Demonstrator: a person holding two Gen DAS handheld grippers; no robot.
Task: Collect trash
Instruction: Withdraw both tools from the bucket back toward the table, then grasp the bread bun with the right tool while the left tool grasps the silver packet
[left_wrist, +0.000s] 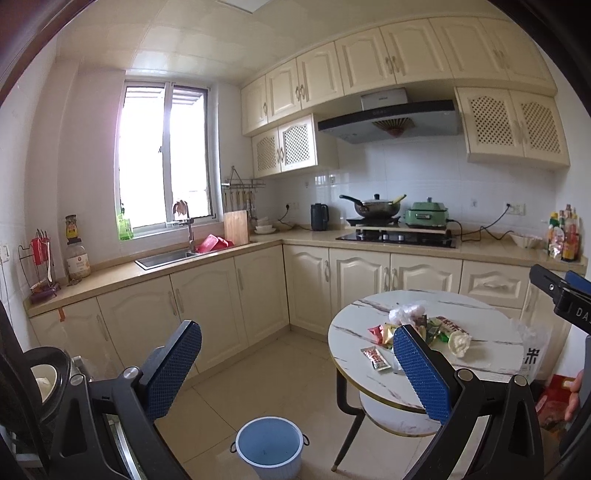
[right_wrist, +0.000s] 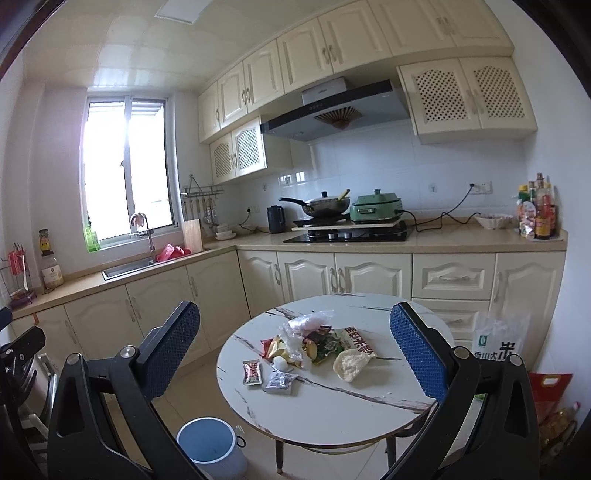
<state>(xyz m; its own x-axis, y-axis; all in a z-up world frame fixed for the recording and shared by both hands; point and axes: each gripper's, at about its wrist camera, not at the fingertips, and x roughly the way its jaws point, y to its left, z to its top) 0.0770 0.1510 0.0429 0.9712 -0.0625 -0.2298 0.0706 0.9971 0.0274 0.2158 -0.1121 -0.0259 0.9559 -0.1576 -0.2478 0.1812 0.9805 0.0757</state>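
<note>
- Both my tongs are spread wide and carry nothing: the left tongs (left_wrist: 297, 363) hang over the floor with the table's (left_wrist: 476, 354) near edge behind the right-hand finger, and the right tongs (right_wrist: 295, 350) frame the trash (right_wrist: 314, 343) from well above.
- The trash sits heaped near the middle of the round table: crinkled wrappers, a clear bag (right_wrist: 308, 321), a pale wad (right_wrist: 351, 363), and two flat sachets (right_wrist: 252, 372) lying apart toward the near rim.
- The bin (right_wrist: 207, 441), blue inside, stands on the floor just beside the table's near-left leg, empty as far as I can see.
- Risk: the sachets lie flat on a slick top, so I judge a pinch could slide off or push them over the rim.
- Risk: grabbing into the heap may lift one wrapper and drag others loose, scattering them on the floor.
- Risk: light plastic could cling to a pad and miss the bin's small mouth when I let go.
- Risk: my two tongs are near each other by the table and could knock together.
</note>
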